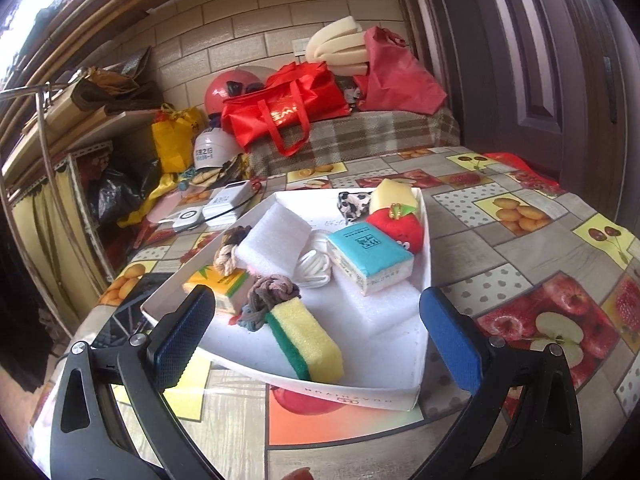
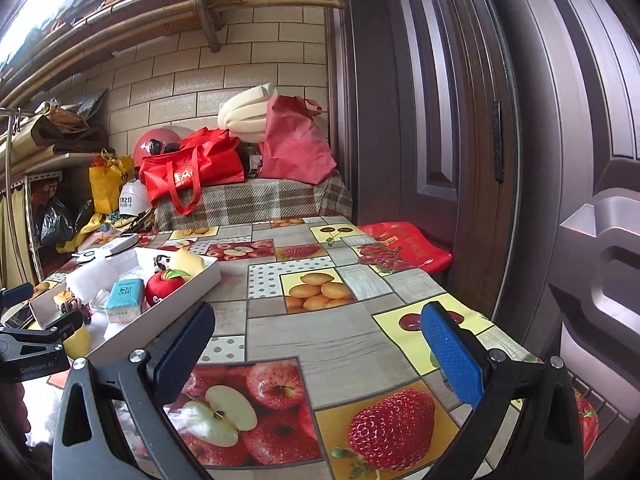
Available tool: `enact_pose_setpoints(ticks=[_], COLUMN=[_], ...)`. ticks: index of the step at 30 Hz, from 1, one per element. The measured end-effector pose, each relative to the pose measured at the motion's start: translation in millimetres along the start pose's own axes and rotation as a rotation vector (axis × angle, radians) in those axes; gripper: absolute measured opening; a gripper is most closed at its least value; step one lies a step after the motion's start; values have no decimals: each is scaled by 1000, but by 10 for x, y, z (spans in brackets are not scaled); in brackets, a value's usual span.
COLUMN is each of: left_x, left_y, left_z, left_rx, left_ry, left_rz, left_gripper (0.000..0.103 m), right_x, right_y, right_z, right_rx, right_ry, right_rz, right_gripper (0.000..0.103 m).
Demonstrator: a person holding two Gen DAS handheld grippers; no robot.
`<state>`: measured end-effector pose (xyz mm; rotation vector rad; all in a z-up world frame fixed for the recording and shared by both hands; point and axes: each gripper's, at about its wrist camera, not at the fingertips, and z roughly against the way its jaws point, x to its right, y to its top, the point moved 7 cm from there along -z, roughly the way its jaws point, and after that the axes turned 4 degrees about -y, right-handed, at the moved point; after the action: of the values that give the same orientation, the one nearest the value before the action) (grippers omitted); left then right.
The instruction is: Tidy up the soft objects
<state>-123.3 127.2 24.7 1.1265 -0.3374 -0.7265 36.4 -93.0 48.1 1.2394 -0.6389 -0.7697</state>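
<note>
A white shallow box (image 1: 348,396) on the fruit-print table holds soft things: a yellow-green sponge (image 1: 308,340), a blue tissue pack (image 1: 370,258), a red plush apple (image 1: 396,230), white foam blocks (image 1: 274,244), knotted rope pieces (image 1: 272,290), a yellow tissue pack (image 1: 224,284) and a yellow foam wedge (image 1: 394,196). My left gripper (image 1: 316,332) is open, its blue pads either side of the box's near end, above the sponge. My right gripper (image 2: 320,356) is open and empty over bare tablecloth, right of the box (image 2: 168,308). The left gripper shows at the right wrist view's left edge (image 2: 48,332).
White electronic devices (image 1: 224,204) lie beyond the box. A plaid-covered bench (image 1: 352,136) behind the table carries red bags (image 1: 288,108), a red helmet and foam rolls. A dark wooden door (image 2: 500,140) stands on the right. A red bag (image 2: 404,248) lies by the table's far right edge.
</note>
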Motion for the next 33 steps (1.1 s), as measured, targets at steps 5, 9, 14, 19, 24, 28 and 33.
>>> enact_pose_setpoints(ticks=[5,9,14,19,24,28,33], left_x=[-78,-8,16,-23,-39,-39,-41], left_y=[-20,-26,0,33,25,5,-10], left_z=[-39,-45,-21,20,-15,-56,-93], left_rx=[-18,-15,1,25,2,-26,-67], left_ry=[-9,4,-9,-16,-1,7,-18], left_rz=[44,-5,-9,13,15,12,30], left_gripper=[103,103,103,103,103,103,103], right_x=[3,25,49,54,64,63,64], right_y=[-2,-14,-27,-31,-31,-31,-30], right_z=[-21,-42,-51,-53,-59,-60,-57], right_rx=[-6,-18,-28,-28,-31,-32,-31], right_ry=[-1,2,1,2,3,3,3], right_rz=[-5,-13,-26,-23,-23,-23,-23], right_gripper=[103,103,103,103,103,103,103])
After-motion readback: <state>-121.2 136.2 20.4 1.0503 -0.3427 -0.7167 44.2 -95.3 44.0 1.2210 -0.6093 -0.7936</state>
